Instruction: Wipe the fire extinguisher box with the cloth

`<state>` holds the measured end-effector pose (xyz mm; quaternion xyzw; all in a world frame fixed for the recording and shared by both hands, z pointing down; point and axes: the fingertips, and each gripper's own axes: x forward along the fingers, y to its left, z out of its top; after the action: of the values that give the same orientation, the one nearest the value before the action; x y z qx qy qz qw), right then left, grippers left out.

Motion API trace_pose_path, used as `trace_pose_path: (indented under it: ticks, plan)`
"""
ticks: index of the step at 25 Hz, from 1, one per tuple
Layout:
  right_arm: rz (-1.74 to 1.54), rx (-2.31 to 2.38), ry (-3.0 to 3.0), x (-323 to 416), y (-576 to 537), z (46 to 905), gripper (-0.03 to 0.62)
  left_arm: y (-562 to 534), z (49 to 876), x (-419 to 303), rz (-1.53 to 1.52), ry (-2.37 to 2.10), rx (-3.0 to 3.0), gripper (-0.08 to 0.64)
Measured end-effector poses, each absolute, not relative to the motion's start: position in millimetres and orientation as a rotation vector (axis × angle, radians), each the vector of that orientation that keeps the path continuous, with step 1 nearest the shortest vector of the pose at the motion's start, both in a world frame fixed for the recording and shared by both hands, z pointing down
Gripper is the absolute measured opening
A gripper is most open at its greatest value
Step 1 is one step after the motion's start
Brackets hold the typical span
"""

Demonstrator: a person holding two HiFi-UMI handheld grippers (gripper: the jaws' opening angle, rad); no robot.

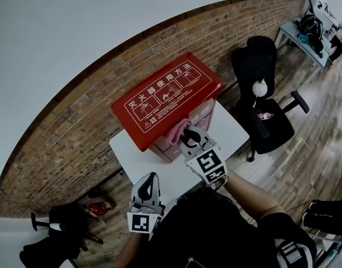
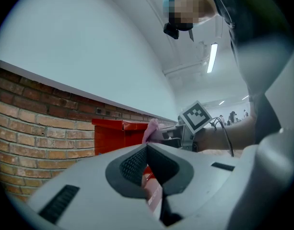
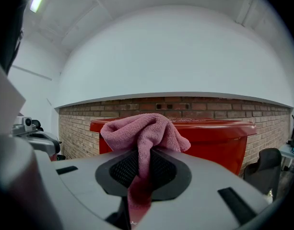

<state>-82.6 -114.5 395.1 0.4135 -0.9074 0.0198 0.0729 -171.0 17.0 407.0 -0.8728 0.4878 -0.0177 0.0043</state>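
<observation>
The red fire extinguisher box stands on a white table against the brick wall; its lid carries white print. It also shows as a red box in the right gripper view and a red box in the left one. My right gripper is shut on a pink cloth, held at the box's front face just under the lid edge. The bunched cloth rises from the right gripper. My left gripper hangs lower left, jaws shut on nothing.
A black office chair with a small white object on its seat stands right of the table. Dark bags and a red item lie on the wooden floor at lower left. A desk sits far right.
</observation>
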Motion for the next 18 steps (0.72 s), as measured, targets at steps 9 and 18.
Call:
trace_pose_path:
  ticks: [9, 18]
  plan:
    - [0.065, 1.267, -2.718, -84, -115, 408, 0.063, 16, 410, -179, -0.079, 1.531, -2.749, 0.049]
    - [0.111, 1.257, -2.679, -84, -115, 436, 0.063, 11, 409, -179, -0.087, 1.514, -2.752, 0.049]
